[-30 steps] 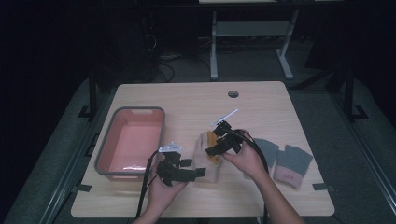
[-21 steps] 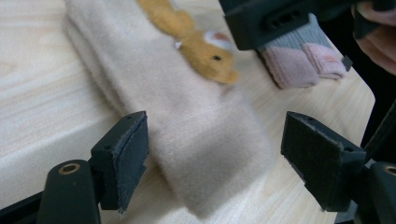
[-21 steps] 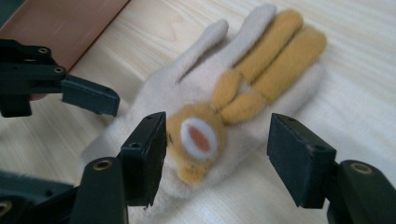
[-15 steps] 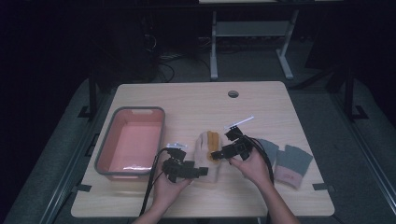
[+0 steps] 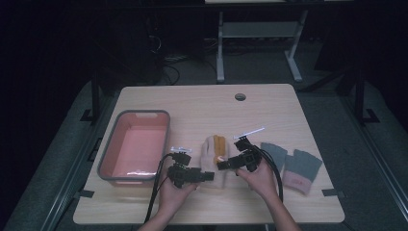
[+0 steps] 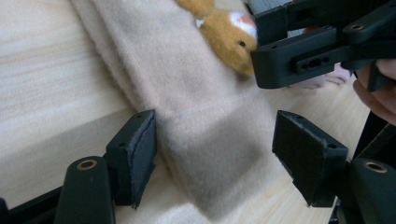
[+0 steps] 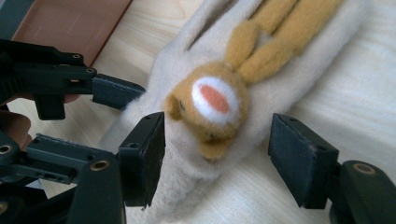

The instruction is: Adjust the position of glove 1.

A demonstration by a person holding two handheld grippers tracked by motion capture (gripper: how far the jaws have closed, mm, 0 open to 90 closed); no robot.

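Beige plush mitten (image 5: 214, 161) with an orange animal face (image 7: 212, 100) flat on the counter (image 5: 202, 103), just below centre, cuff end toward 6 o'clock, fingers toward 12 o'clock; pink bin (image 5: 135, 147) with grey rim at 9 o'clock of the mitten, apart from it, nothing visible inside; pair of grey fingerless gloves (image 5: 291, 163) at 3 o'clock, lying flat, pink cuff on the nearer one.

Left gripper (image 5: 192, 175) low at the cuff end, jaws spread wide either side of the beige fabric in the left gripper view (image 6: 215, 154); pads not closed on the cloth, nothing held; left pad close to the fabric edge, contact not clear.

Right gripper (image 5: 231, 163) at the mitten's 3 o'clock edge, level with the animal face; in the right gripper view (image 7: 217, 154) jaws wide apart, straddling the face, nothing clamped.

Progress, as judged: early stage only; both grippers placed for a grasp, no grasp made; mitten not lifted; bin looks bare, gloves untouched. Likely left to do: close on the cuff and on the body, lift, carry toward 9 o'clock into the bin, presumably the gloves after. Destination a guess from the layout.
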